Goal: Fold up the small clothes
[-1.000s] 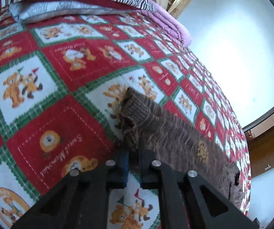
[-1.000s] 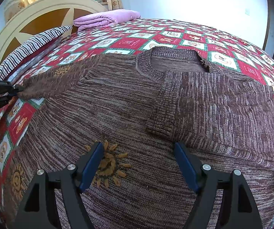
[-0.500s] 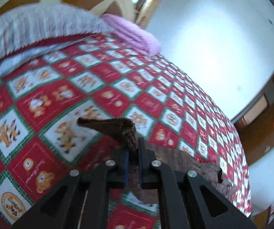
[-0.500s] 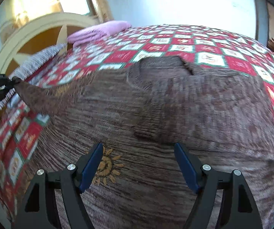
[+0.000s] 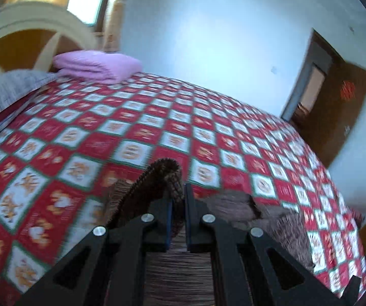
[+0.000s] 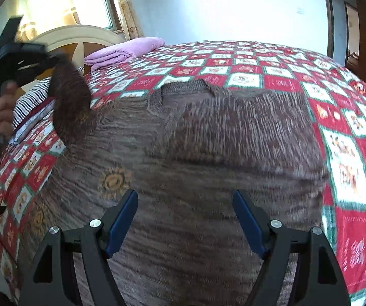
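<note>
A brown knitted sweater (image 6: 208,153) lies spread on the bed, neck away from me, its right sleeve folded across the chest. My left gripper (image 5: 177,204) is shut on the cuff of the left sleeve (image 5: 165,178) and holds it lifted above the bed. In the right wrist view the same gripper (image 6: 17,58) is raised at the far left with the sleeve (image 6: 70,107) hanging from it. My right gripper (image 6: 185,219) is open and empty, hovering over the sweater's lower body.
The bed has a red, white and green checked bedspread (image 6: 348,153) with bear prints. A folded pink blanket (image 5: 96,66) and a striped pillow (image 6: 30,102) lie by the cream headboard (image 6: 81,35). A brown door (image 5: 335,102) stands at the right.
My left gripper has lifted the sleeve cuff off the bedspread and raised it high, swinging toward the sweater's body. My right gripper stays open over the sweater.
</note>
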{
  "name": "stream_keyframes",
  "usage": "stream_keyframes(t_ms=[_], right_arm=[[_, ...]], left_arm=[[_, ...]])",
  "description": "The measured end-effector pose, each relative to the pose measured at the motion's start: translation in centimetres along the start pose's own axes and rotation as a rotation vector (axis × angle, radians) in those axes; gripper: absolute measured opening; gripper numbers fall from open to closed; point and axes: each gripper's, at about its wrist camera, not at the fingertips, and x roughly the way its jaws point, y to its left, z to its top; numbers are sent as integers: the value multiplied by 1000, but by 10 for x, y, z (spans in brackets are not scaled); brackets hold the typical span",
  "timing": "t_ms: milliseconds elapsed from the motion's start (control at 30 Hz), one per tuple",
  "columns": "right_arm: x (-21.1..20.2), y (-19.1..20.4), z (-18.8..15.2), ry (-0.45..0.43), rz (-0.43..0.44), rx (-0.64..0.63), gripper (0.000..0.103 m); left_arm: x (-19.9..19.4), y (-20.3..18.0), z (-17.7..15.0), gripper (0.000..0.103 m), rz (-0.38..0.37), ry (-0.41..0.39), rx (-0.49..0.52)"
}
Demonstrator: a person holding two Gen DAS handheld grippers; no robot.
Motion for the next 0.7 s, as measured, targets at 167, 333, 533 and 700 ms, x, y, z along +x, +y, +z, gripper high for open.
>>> stream_keyframes(t_ms=[167,333,533,700], right_arm=[[6,-12,-10,10,31,51,78],[5,-21,-13,0,75,99,78],[7,-23,-12,-1,89,112,78],[5,-14,-10,6,33,79,78]], left_arm=[[49,-74,-58,21,79,97,191],[59,-98,-101,28,36,204,319],[22,-46,-87,73,168,25,387],[41,36,-74,74,453,42,401]])
